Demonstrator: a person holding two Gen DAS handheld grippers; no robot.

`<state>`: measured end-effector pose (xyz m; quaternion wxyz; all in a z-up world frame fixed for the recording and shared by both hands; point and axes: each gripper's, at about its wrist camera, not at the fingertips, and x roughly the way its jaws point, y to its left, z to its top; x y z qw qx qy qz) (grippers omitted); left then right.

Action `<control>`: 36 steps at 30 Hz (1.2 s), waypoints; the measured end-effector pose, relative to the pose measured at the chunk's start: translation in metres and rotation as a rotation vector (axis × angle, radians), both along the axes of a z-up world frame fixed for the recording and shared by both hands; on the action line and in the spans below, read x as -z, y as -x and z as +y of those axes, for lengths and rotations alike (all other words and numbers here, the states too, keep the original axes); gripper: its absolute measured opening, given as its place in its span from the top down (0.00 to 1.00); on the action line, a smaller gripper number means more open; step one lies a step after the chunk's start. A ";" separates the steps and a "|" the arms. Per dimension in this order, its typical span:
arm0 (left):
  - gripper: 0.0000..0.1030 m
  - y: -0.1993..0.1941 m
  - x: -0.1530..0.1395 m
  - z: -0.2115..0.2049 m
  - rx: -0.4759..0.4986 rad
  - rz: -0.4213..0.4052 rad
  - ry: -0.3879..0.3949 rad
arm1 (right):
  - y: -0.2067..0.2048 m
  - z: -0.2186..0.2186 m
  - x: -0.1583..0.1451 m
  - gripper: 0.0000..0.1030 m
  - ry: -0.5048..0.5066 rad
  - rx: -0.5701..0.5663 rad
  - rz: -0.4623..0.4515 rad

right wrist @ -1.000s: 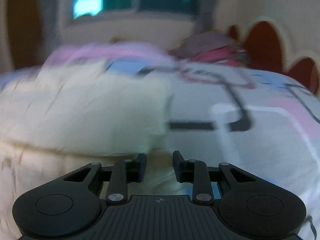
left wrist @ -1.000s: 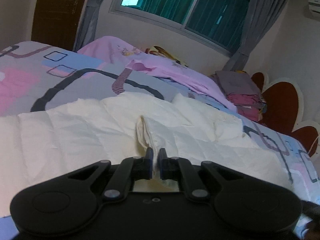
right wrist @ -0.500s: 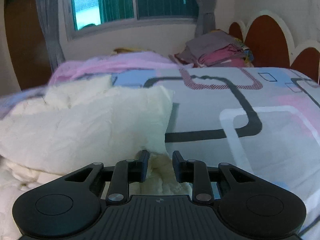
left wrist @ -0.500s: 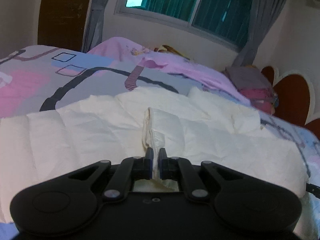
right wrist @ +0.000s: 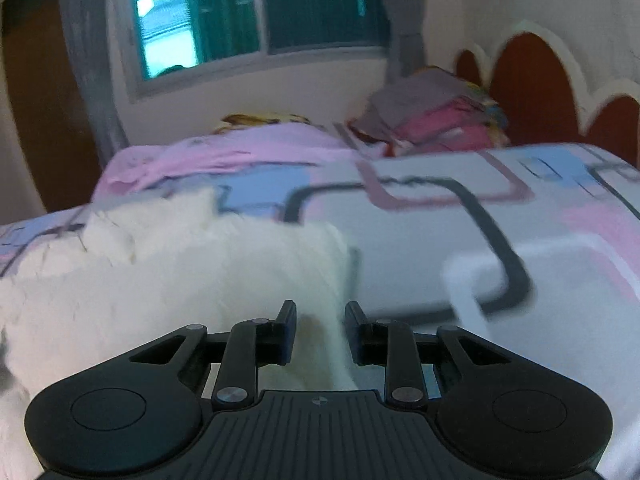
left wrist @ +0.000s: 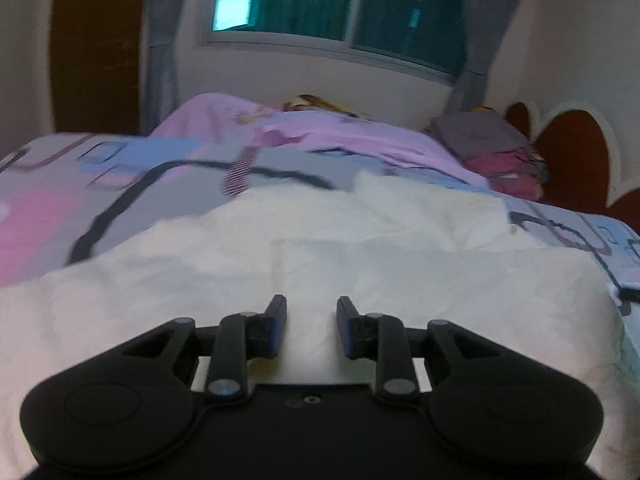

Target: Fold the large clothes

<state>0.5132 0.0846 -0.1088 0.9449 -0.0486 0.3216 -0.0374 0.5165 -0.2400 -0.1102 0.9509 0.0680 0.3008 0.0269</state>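
Two black hand-held grippers are over a cream-white quilted garment [left wrist: 360, 272] spread on a bed with a grey, pink and blue patterned bedsheet [right wrist: 500, 240]. Left gripper [left wrist: 311, 316]: jaws opening, pads apart, garment lying flat below and between them, not pinched. Right gripper [right wrist: 320, 320]: jaws apart with a gap, positioned over the garment's right edge [right wrist: 336, 264]; cloth shows between the fingers, but no pad presses on it. A pink blanket [left wrist: 320, 132] and a stack of folded grey and pink clothes [right wrist: 436, 120] lie at the far side, beneath a window [left wrist: 340, 0].
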 end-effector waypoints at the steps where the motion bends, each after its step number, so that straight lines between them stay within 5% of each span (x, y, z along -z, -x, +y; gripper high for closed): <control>1: 0.72 -0.009 0.000 -0.011 0.027 -0.010 -0.015 | -0.011 0.007 0.000 0.73 0.015 -0.013 -0.003; 6: 0.43 -0.045 0.013 -0.046 0.077 -0.007 -0.085 | -0.065 0.007 0.024 0.73 0.055 -0.003 0.081; 8: 0.43 -0.053 0.025 -0.050 0.086 0.029 -0.091 | -0.077 -0.002 0.042 0.73 0.082 0.005 0.159; 13: 0.38 -0.044 0.040 -0.056 0.109 0.046 -0.095 | -0.074 -0.016 0.058 0.73 0.127 -0.002 0.145; 17: 0.38 -0.043 0.043 -0.053 0.093 0.058 -0.094 | -0.066 -0.017 0.045 0.73 0.122 0.018 0.128; 23: 0.39 -0.008 0.013 -0.055 0.099 -0.011 -0.047 | -0.001 -0.011 0.010 0.73 0.049 -0.022 0.045; 30: 0.32 -0.002 0.045 -0.076 0.106 0.070 -0.093 | 0.017 0.012 0.048 0.73 0.107 -0.049 0.144; 34: 0.25 0.000 0.041 -0.078 0.093 0.062 -0.129 | 0.024 0.014 0.036 0.72 0.100 -0.029 0.132; 36: 0.12 0.009 0.034 -0.072 0.065 0.034 -0.144 | 0.038 0.013 0.027 0.44 0.086 -0.022 0.099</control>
